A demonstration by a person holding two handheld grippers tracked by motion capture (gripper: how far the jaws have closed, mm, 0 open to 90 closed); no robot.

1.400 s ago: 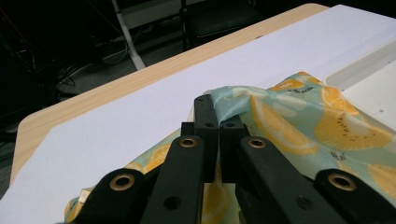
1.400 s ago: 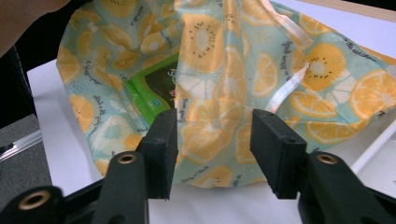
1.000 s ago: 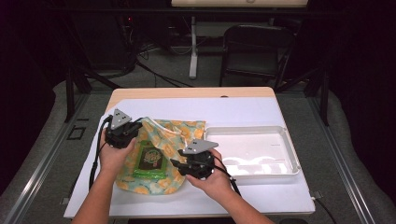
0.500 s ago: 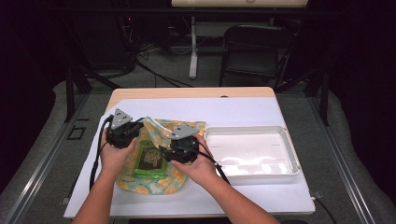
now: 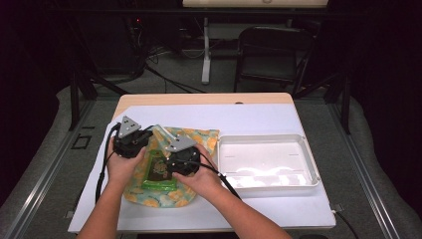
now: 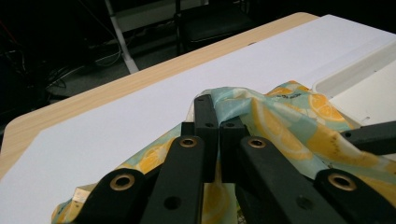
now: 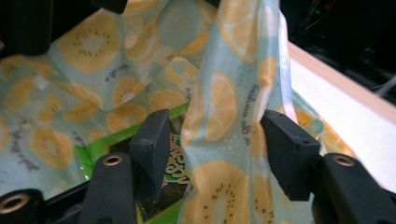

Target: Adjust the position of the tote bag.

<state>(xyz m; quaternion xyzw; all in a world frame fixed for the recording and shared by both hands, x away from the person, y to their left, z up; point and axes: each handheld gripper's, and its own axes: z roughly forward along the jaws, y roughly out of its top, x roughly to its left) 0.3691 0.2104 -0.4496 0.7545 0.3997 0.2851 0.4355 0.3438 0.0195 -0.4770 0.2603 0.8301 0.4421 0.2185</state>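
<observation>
On the white-covered table, toward its left and near edge, lies a fruit-print cloth bag patterned with orange and kiwi slices on pale blue, with a green packet lying on it, bright green with a dark printed label.

The left gripper is held by the person's left hand at the cloth's far left edge. In the left gripper view its jaws are pressed together and pinching a raised fold of the cloth bag, which peaks just past the jaw tips and slopes away to the right. The cloth there is lifted off the table cover.

Just beside it to the right, the right gripper sits over the middle of the cloth, held by the right hand. In the right gripper view its jaws stand spread apart, and a hanging strip of the cloth bag runs upright between them without clearly being squeezed by either jaw. The green packet shows low behind the left jaw, lying flat under the cloth's edge.

Farther right, well apart from the cloth, a white rectangular tray sits toward the table's right edge.
</observation>
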